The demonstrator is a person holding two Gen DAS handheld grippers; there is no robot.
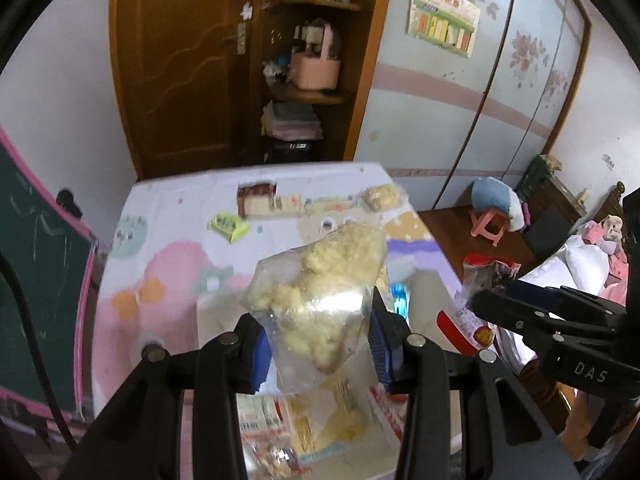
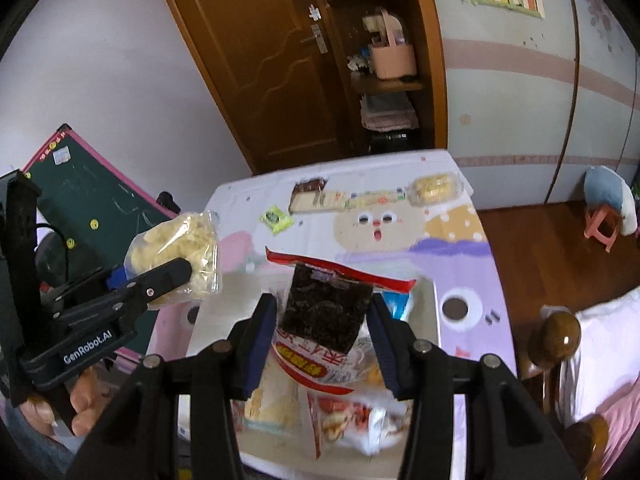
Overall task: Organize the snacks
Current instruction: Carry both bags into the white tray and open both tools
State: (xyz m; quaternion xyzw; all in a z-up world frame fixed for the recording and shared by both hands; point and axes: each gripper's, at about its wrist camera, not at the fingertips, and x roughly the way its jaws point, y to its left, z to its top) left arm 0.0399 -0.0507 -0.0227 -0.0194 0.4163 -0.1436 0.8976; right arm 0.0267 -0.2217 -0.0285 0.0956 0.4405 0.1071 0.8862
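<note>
My left gripper [image 1: 318, 350] is shut on a clear bag of pale yellow puffed snack [image 1: 320, 280] and holds it above the table; it also shows in the right wrist view [image 2: 176, 252]. My right gripper [image 2: 322, 344] is shut on a red-and-white bag with a dark seaweed window [image 2: 326, 312], held above a pile of snack packets [image 2: 320, 416] at the table's near edge. In the left wrist view the right gripper [image 1: 476, 300] shows at the right with that bag [image 1: 488, 276].
The table has a cartoon cloth [image 2: 460, 240]. At its far side lie a brown-and-cream packet [image 2: 308, 196], a long packet [image 2: 360, 200], a yellow puff bag [image 2: 434, 188] and a small green packet [image 2: 276, 218]. A chalkboard [image 2: 92, 200] stands left, a bed [image 2: 600, 360] right.
</note>
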